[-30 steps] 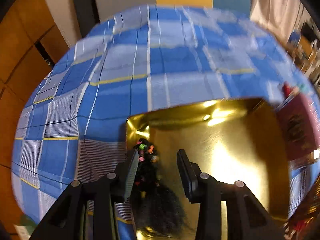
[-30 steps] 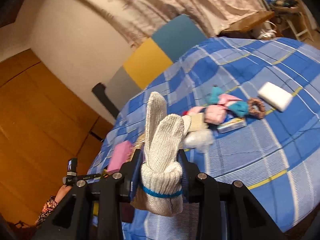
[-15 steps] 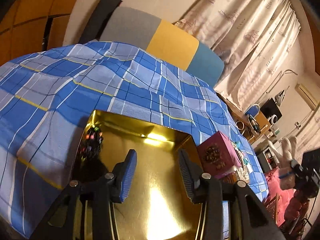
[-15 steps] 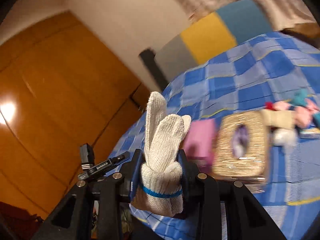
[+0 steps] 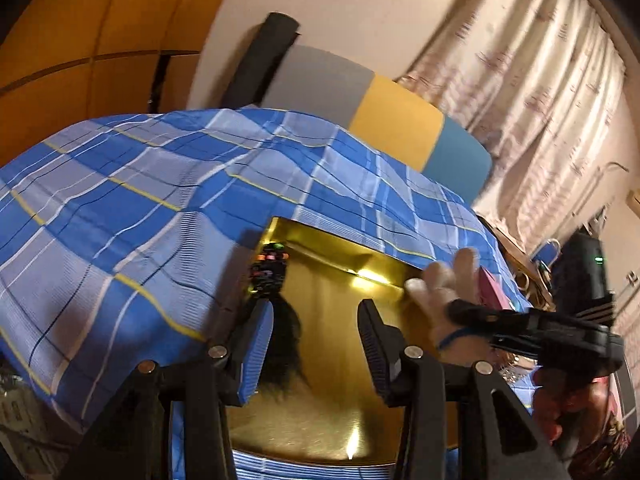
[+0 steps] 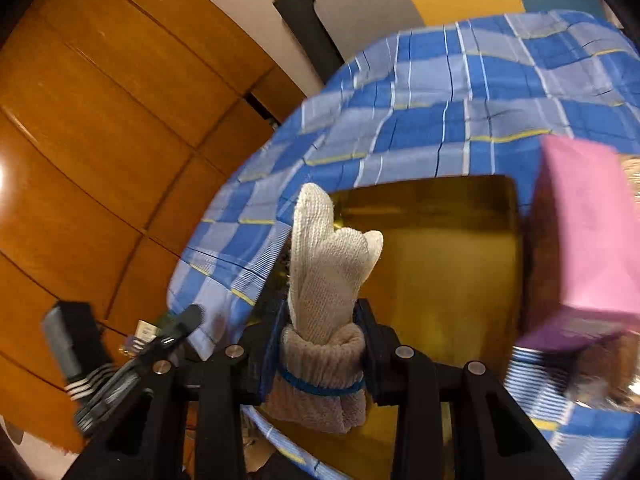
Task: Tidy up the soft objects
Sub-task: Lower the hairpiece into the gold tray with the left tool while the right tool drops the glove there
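My right gripper (image 6: 320,344) is shut on a white knit glove (image 6: 326,280) with a blue cuff band, held over the near left part of a gold tray (image 6: 448,264). The glove (image 5: 444,284) and right gripper (image 5: 472,312) also show at the right in the left wrist view, above the tray's (image 5: 340,344) right side. My left gripper (image 5: 316,344) is open and empty above the tray's near part. A black fuzzy item with coloured beads (image 5: 270,268) lies at the tray's left edge.
The tray sits on a blue plaid cloth (image 5: 120,216) covering the table. A pink box (image 6: 588,240) stands just right of the tray. A grey, yellow and teal chair back (image 5: 384,116) is behind the table. Wooden wall panels (image 6: 100,120) are at the left.
My right gripper carried the glove from over the far items leftward to above the gold tray. My left gripper drew back slightly and stays open.
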`<state>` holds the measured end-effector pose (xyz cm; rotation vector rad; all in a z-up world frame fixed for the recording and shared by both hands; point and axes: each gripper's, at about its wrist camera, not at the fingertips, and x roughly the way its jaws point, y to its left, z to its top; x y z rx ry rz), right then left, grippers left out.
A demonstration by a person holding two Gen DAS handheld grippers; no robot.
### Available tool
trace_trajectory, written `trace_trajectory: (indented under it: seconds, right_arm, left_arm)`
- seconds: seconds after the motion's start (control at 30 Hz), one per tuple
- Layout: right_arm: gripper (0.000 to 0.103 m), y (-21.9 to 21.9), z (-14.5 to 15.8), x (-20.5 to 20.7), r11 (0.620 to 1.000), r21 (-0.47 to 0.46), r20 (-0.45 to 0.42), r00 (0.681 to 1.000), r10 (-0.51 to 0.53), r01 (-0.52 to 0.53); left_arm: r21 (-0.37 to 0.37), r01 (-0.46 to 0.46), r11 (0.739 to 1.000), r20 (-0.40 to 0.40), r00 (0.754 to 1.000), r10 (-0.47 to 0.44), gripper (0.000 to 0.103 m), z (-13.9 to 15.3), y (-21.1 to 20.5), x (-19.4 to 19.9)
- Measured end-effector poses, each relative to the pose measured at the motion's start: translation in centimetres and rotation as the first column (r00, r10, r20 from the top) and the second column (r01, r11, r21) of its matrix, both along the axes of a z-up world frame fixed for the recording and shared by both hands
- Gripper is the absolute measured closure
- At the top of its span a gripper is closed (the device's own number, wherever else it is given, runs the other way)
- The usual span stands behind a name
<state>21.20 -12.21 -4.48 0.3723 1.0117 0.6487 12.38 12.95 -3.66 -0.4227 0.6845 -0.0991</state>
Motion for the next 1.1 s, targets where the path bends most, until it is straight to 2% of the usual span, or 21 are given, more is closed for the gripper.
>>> trace_trajectory:
  seconds: [0.13, 0.27, 0.43, 0.63, 0.77, 0.8, 0.97, 1.1]
  right_arm:
    - [0.068, 3.0, -1.4, 2.4, 0.999, -0.042, -0.030, 1.000, 0.008, -0.010]
    - [0.067, 6.0, -2.6, 4.7, 0.994, -0.107, -0.036, 0.999, 0.016, -0.019]
    - [0.067, 9.2, -4.4, 8.2, 0.985, -0.174, -0.048, 0.999, 0.011, -0.019]
    - [0.066, 11.0, -5.6, 10.0, 0.974, -0.225, -0.044, 0.999, 0.000, -0.010]
    - [0.061, 11.6, -6.5, 10.8, 0.969, -0.249, -0.053, 0.999, -0.008, -0.006]
    - [0.054, 11.6, -6.5, 10.9, 0.971, -0.237, -0.058, 0.998, -0.004, -0.010]
    - [0.043, 10.9, -4.9, 10.5, 0.979, -0.203, -0.041, 0.999, -0.029, 0.020]
    - [0.043, 9.8, -2.5, 8.5, 0.979, -0.198, 0.020, 0.999, -0.041, 0.045]
  left_arm:
    - [-0.010, -0.026, 1.000, 0.002, 1.000, 0.026, 0.059, 0.0, 0.9, -0.4]
    - [-0.057, -0.058, 0.997, 0.003, 0.998, 0.059, 0.059, -0.2, 2.0, -0.8]
    - [-0.066, -0.074, 0.995, -0.006, 0.997, 0.074, 0.059, -0.4, 2.7, -0.9]
    - [-0.078, -0.076, 0.994, -0.034, 0.997, 0.074, 0.059, -1.0, 2.7, -0.7]
    - [-0.083, -0.075, 0.994, -0.044, 0.996, 0.072, 0.059, -1.2, 2.5, -0.7]
    - [-0.084, -0.077, 0.993, -0.043, 0.996, 0.074, 0.059, -1.3, 2.4, -0.8]
    - [-0.099, -0.067, 0.993, -0.038, 0.997, 0.063, 0.059, -1.3, 2.2, -0.9]
    - [-0.093, -0.061, 0.994, -0.034, 0.998, 0.058, 0.059, -1.2, 1.8, -1.0]
